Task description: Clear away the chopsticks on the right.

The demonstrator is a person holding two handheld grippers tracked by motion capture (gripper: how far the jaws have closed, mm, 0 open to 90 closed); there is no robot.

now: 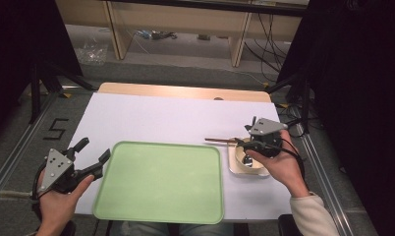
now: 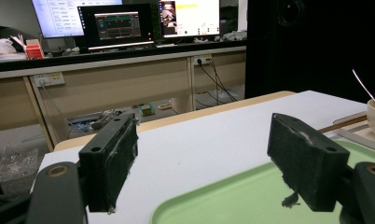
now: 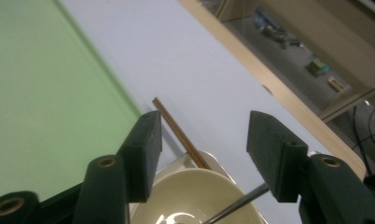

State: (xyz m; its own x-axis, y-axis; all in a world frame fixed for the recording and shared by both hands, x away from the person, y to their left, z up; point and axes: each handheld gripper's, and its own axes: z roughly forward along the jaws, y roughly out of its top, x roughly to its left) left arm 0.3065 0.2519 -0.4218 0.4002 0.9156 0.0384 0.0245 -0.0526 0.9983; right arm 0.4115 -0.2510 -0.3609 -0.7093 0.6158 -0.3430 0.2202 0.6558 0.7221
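1. White sheeting covers the desk (image 1: pixel 176 118), smooth and matte, with a bare wooden strip along the far edge and monitors glowing on a bench beyond.
2. At the left, the left tool (image 1: pixel 93 156) hovers off the tray's left edge, its jaws wide apart and gripping nothing; the foam pads (image 2: pixel 112 163) look scuffed and fuzzy.
3. Next comes the tray (image 1: pixel 136 196), pale green plastic, flat, with rounded corners and a low raised rim.
4. Right of the tray sits the bowl (image 1: pixel 249 164), cream, round and glossy, resting on a squarish pale dish. A thin metal spoon (image 3: pixel 232 205) leans inside it.
5. Brown chopsticks (image 1: pixel 220 140), slim and straight, lie from the dish toward the tray.
6. Farthest right, the right tool (image 1: pixel 244 143) hangs just above the bowl, jaws apart, straddling the near rim.
7. My judgement: the grab on the bowl is the step in hand. Lower squarely so one pad goes inside the rim, clear of the spoon handle, then close gently; glazed walls slip easily.
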